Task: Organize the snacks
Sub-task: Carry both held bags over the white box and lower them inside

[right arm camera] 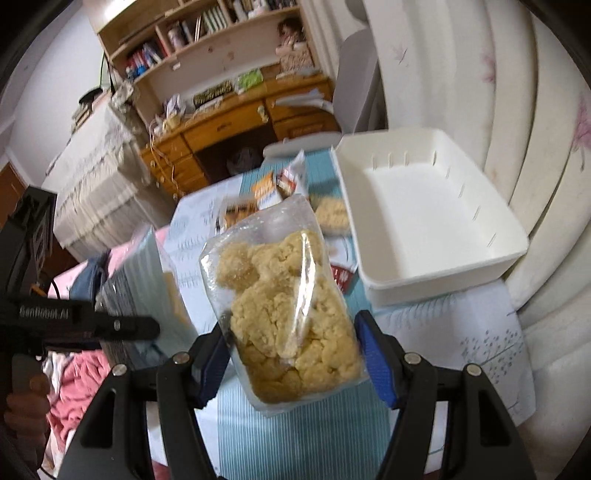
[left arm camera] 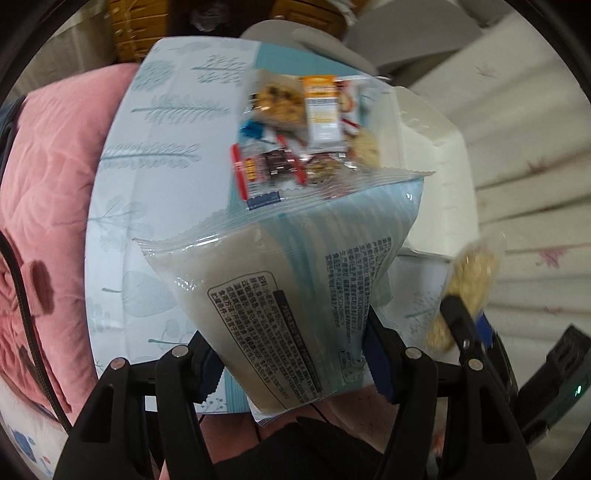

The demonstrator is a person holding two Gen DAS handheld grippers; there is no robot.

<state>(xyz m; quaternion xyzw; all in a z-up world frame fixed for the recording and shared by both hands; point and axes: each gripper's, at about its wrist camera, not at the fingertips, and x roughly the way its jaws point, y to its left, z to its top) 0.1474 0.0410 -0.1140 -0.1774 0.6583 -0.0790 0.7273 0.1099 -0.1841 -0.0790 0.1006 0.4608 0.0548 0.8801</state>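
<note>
A leaf-printed cloth covers the counter [right arm camera: 480,339], with a wooden desk at the upper left of the right view. The right claw [right arm camera: 295,354] clenches a clear cookie bag [right arm camera: 284,306] at frame centre, left of the white bin [right arm camera: 424,280]. The left claw [left arm camera: 291,358] grasps a pale blue packet [left arm camera: 280,280], below the snack pile [left arm camera: 299,136].

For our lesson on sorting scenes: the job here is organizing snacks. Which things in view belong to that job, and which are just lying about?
Part of the job:
- printed snack bag, gripped by the left gripper
- clear bag of yellow crumbly snacks, gripped by the right gripper
- loose snack packets on the table
- white bin, empty

Lying about:
- pink quilt
- wooden desk
- bookshelf
</note>
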